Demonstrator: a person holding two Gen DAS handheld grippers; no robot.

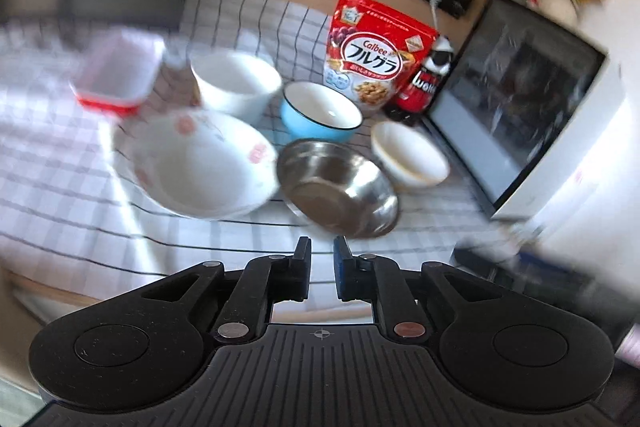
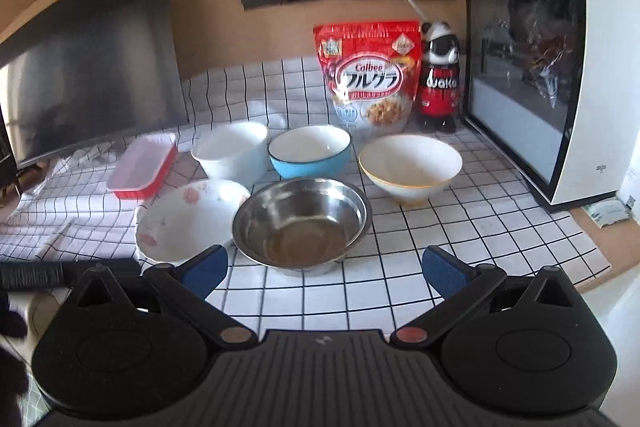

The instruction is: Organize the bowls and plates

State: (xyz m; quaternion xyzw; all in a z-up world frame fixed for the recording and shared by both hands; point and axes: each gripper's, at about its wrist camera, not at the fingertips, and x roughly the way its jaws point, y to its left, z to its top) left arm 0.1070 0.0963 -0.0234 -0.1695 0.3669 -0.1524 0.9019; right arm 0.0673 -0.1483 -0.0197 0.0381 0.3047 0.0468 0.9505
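Note:
Several bowls stand on the checked cloth. A steel bowl (image 2: 301, 223) (image 1: 338, 187) is nearest. A flowered white bowl (image 2: 188, 219) (image 1: 200, 163) is to its left. Behind them are a plain white bowl (image 2: 232, 149) (image 1: 236, 85), a blue bowl (image 2: 310, 151) (image 1: 320, 111) and a gold-rimmed white bowl (image 2: 410, 167) (image 1: 410, 155). My right gripper (image 2: 324, 269) is open and empty, just in front of the steel bowl. My left gripper (image 1: 322, 257) has its jaws nearly together with a narrow gap, empty, short of the steel bowl.
A red-and-white lidded box (image 2: 142, 167) lies at the left. A red cereal bag (image 2: 370, 75) and a panda bottle (image 2: 438, 79) stand at the back. A white appliance with a dark glass door (image 2: 532, 63) stands at the right. A dark screen (image 2: 92, 67) leans at the back left.

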